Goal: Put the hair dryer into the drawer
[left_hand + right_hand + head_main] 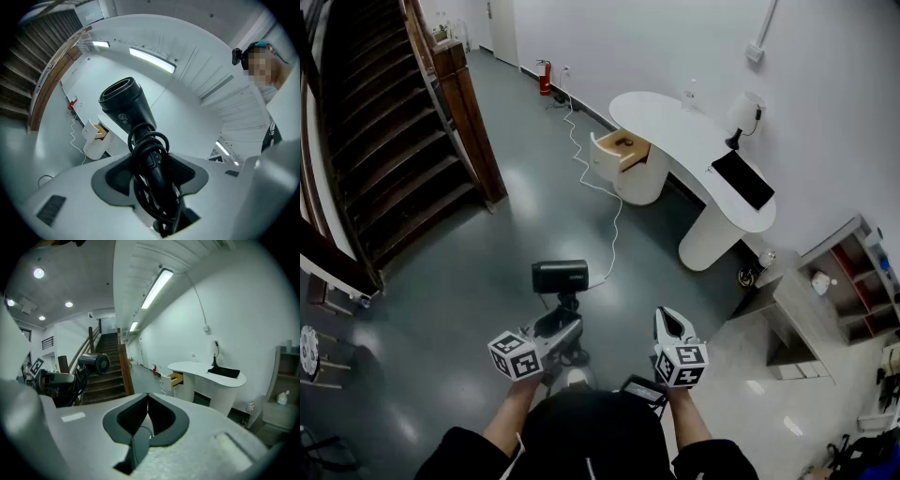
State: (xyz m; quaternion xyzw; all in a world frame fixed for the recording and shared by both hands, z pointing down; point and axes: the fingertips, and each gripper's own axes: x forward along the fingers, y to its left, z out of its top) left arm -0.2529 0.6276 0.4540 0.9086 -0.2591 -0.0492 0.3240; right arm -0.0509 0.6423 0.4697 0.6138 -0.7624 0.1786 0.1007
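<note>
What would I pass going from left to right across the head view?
Wooden staircase → hair dryer → open drawer → flat black pad → shelf unit

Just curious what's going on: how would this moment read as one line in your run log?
left gripper: shut on hair dryer handle | right gripper: shut, empty | drawer: open, across the room | status: not yet stowed
</note>
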